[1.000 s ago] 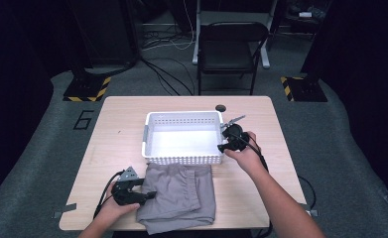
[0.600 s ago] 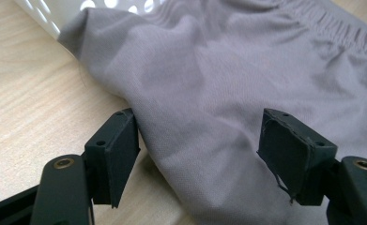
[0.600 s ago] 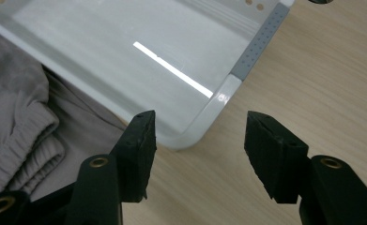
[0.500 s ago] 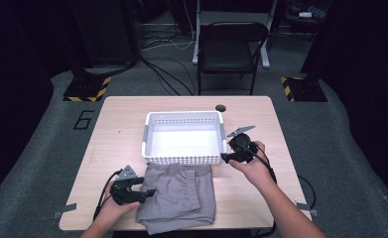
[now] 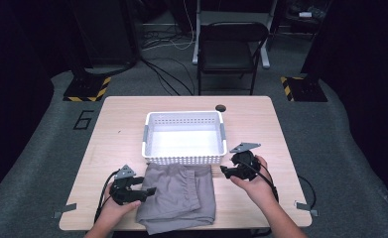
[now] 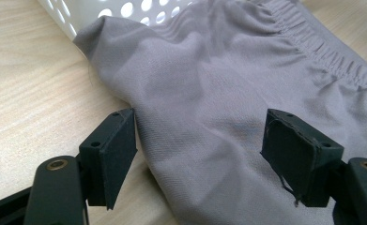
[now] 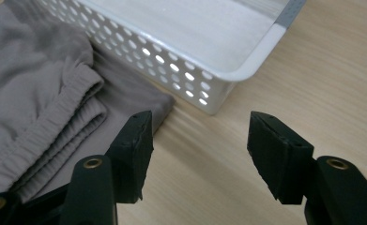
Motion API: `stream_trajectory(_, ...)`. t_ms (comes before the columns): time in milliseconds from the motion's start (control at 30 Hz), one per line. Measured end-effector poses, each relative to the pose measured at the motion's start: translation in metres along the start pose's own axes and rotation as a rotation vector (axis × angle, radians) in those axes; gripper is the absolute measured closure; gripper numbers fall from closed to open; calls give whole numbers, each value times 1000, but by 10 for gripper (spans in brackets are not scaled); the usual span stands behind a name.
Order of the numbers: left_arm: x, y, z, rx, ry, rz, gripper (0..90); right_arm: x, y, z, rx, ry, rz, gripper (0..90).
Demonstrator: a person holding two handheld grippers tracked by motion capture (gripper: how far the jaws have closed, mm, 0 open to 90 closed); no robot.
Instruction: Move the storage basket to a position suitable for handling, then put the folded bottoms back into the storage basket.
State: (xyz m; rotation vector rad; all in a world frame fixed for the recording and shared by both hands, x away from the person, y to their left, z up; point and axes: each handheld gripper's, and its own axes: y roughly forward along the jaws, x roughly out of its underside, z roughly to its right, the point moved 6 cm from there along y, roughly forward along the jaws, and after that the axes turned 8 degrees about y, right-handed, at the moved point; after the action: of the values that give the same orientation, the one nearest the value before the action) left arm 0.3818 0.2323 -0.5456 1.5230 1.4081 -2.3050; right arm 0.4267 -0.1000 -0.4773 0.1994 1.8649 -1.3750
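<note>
The left gripper [image 5: 149,191] stands with its jaws wide apart, straddling the near left edge of the grey shorts [image 5: 179,196]; in the left gripper view the cloth [image 6: 228,117] lies between the pads without being pinched; one pad [image 6: 118,150] sits just at the hem over bare table. The right gripper [image 5: 223,170] has just been opening its jaws and nothing is between them; its view looks over bare wood toward the right corner of the shorts [image 7: 45,93] and the corner of the white perforated basket [image 7: 209,51]. The shorts lie folded flat on the wooden table [image 5: 122,129], their far edge touching the basket's [image 5: 184,159] near wall, with the elastic waistband [image 7: 54,124] toward the right gripper. The fabric looks thin, light and limp; it will likely sag and unfold when lifted from a single point; the doubled waistband seems the firmest hold on the right, and the folded hem edge on the left, so that both grippers can carry it level into the basket.
</note>
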Motion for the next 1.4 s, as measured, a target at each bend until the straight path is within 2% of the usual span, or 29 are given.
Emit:
stream_trajectory(133,2,5,0,-27,7,-14,282,12,4,-10,-28,24,-14,388)
stream_trajectory(167,2,6,1,-27,-4,-24,290,15,6,-11,-32,17,-21,380)
stream_trajectory(200,3,7,0,-29,12,-29,294,18,8,-13,-31,16,-28,376)
stream_trajectory(300,5,7,0,-12,1,-48,300,23,14,-18,-36,30,-32,368)
stream_trajectory(333,5,8,-2,-28,11,-41,300,24,16,-18,-41,25,-35,365)
stream_trajectory(367,6,8,-2,-25,5,-44,299,26,17,-20,-33,44,-40,362)
stream_trajectory(400,7,9,-1,-24,-7,-43,299,25,19,-19,-29,29,-34,362)
stream_trajectory(433,8,9,-1,-6,-13,-68,297,26,20,-20,-25,29,-37,362)
stream_trajectory(467,9,10,-1,-3,-5,-73,287,26,22,-21,-20,26,-29,361)
stream_trajectory(500,9,11,-1,-17,-9,-57,286,26,23,-22,-17,25,-26,361)
stream_trajectory(633,8,13,-1,-25,-3,-51,274,28,28,-27,-30,31,-22,353)
stream_trajectory(700,8,14,-2,-35,-1,-33,251,30,29,-31,-38,53,-16,350)
stream_trajectory(733,9,15,-1,-37,1,-29,224,31,30,-31,-41,43,-9,345)
stream_trajectory(833,10,16,2,-32,45,-37,175,36,33,-35,-59,57,-21,330)
stream_trajectory(900,9,17,4,-30,42,-40,140,39,36,-37,-65,45,-31,326)
stream_trajectory(1033,7,19,7,-30,32,-43,143,44,38,-41,-61,33,-51,326)
stream_trajectory(1067,7,19,8,-33,18,-48,145,44,39,-42,-61,31,-41,326)
stream_trajectory(1133,6,20,9,-40,18,-53,155,45,39,-43,-63,26,-43,326)
stream_trajectory(1167,6,19,10,-40,21,-59,158,46,39,-44,-62,35,-43,326)
stream_trajectory(1200,6,20,11,-42,6,-52,164,46,39,-44,-59,32,-39,326)
stream_trajectory(1233,7,19,11,-41,19,-63,172,46,38,-44,-63,39,-37,326)
stream_trajectory(1300,7,18,12,-38,15,-66,177,48,37,-46,-67,54,-39,325)
stream_trajectory(1400,7,17,12,-43,-4,-70,201,49,38,-48,-68,50,-27,322)
